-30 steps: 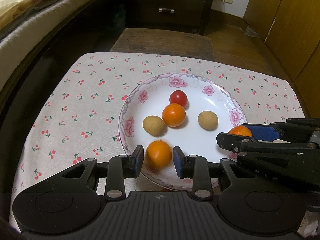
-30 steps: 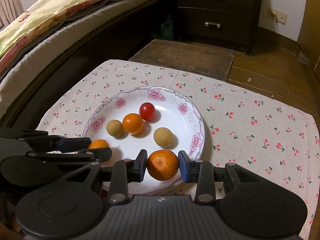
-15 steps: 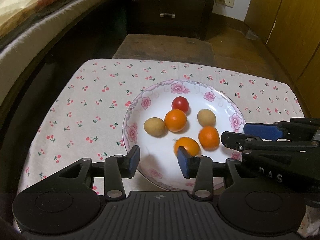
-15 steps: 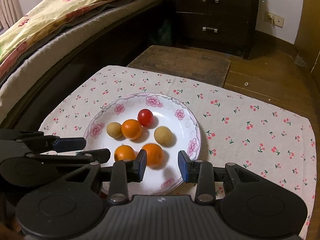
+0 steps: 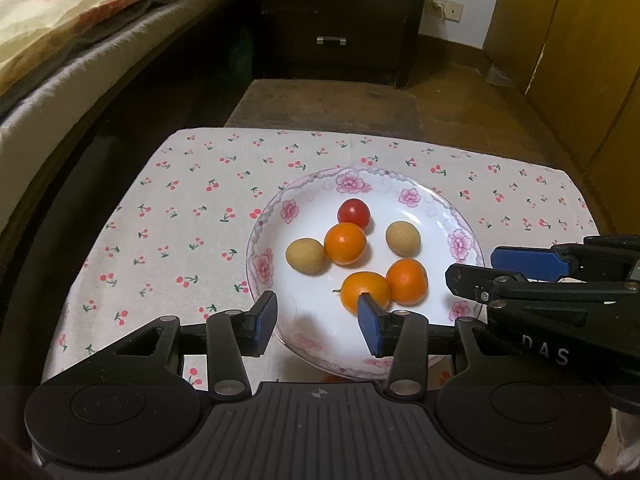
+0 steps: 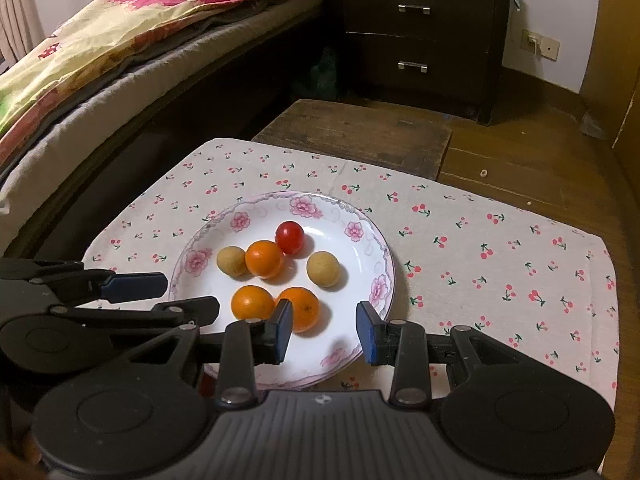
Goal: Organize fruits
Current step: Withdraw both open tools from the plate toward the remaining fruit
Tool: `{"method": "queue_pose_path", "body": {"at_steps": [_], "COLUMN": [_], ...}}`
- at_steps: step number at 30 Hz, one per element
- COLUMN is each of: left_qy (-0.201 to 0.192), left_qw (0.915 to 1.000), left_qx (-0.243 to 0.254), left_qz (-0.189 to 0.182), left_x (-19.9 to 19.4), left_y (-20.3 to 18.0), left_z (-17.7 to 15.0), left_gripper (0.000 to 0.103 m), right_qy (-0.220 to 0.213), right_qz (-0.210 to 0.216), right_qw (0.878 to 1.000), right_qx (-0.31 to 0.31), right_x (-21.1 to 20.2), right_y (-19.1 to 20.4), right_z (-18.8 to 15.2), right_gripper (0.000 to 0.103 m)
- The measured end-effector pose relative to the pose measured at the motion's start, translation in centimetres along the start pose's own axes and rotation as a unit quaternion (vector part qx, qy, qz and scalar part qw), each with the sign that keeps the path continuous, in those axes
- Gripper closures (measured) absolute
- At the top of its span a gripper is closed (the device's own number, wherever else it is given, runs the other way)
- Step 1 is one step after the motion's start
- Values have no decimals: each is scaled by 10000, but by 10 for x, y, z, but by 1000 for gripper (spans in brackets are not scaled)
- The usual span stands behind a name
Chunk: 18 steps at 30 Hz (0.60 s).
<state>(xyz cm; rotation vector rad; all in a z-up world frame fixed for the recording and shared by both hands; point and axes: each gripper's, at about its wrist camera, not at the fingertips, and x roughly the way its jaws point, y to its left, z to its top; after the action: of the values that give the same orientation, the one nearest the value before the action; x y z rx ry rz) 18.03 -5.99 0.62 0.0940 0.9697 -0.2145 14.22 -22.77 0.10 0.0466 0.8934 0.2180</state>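
Observation:
A white floral plate (image 5: 460,216) (image 6: 372,240) sits on the cherry-print cloth. It holds three oranges (image 5: 345,243) (image 6: 264,258), two tan round fruits (image 5: 305,255) (image 6: 323,268) and a red tomato (image 5: 353,212) (image 6: 289,237). Two oranges lie side by side at the plate's near part (image 5: 366,291) (image 6: 253,302). My left gripper (image 5: 317,323) is open and empty above the plate's near rim. My right gripper (image 6: 325,333) is open and empty just behind the near-right orange (image 6: 302,307). It also shows in the left wrist view (image 5: 486,268).
The cherry-print cloth (image 5: 180,208) (image 6: 500,248) covers a low table. A bed (image 6: 100,60) runs along the left. A dark wooden stool (image 6: 360,132) and a dark drawer chest (image 6: 416,36) stand behind. Wooden cabinets (image 5: 580,40) are at the right.
Both grippers let go of their oranges onto the plate, opened, and drew back and up. The two oranges now rest together in the plate.

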Motion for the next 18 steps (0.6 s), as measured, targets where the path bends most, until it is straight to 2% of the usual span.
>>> {"method": "queue_pose_path", "body": {"at_steps": [18], "left_qy": [-98], "left_qw": [9999], "left_qx": [70], "left_qz": [17], "left_x": [-24], "left_y": [-1], "left_z": [-20], "left_gripper": [48], "right_qy": [-4], "right_qz": [-12], "right_qw": [10000], "right_qx": [-45], "right_x": [-24], "right_y": [12], "right_z": [-17], "right_gripper": [67]}}
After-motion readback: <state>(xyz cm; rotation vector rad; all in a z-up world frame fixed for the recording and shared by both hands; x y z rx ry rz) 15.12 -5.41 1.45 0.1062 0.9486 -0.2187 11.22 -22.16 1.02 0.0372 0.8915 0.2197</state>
